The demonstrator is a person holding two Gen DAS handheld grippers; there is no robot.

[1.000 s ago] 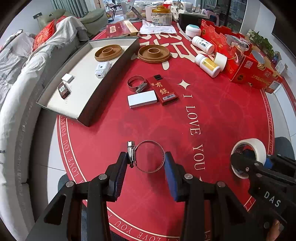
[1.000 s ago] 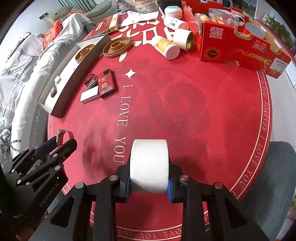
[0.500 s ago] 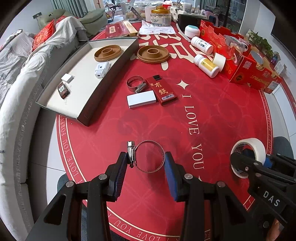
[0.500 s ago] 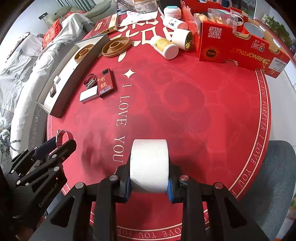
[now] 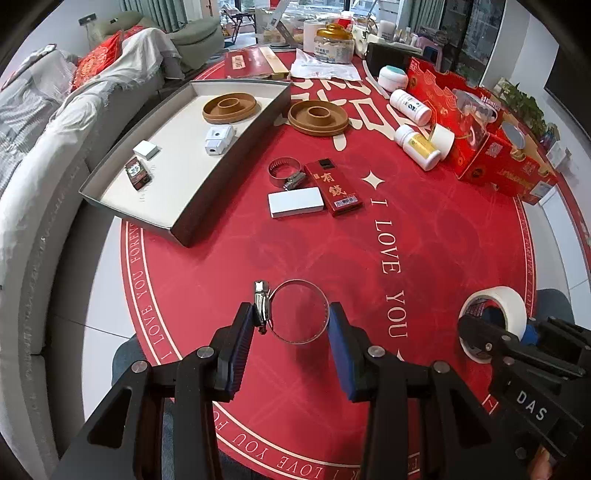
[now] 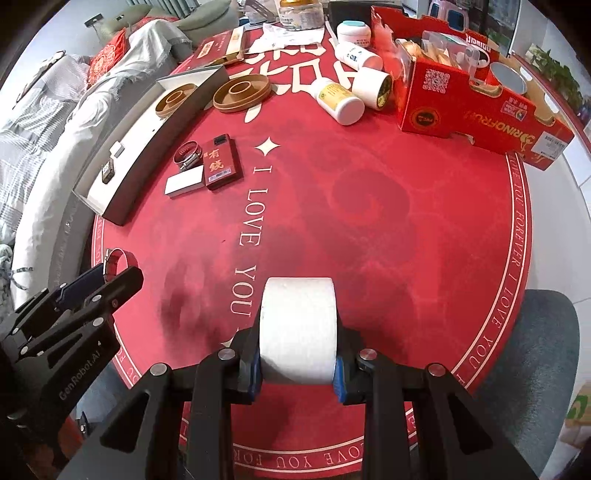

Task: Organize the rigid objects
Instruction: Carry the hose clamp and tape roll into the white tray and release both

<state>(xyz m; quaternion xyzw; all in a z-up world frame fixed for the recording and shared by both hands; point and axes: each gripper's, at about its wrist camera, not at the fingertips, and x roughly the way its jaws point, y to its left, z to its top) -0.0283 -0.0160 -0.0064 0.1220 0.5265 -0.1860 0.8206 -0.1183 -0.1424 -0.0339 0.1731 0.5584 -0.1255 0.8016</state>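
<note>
round red table (image 5: pixel 424 236) bears grey tray (image 5: pixel 236 155), red card box (image 5: pixel 491 147), white bottles (image 5: pixel 417 146).

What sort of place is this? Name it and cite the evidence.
Most likely a home living room. A sofa draped in a grey throw with a red cushion sits beside the round table, and curtained windows run along the far wall.
</note>
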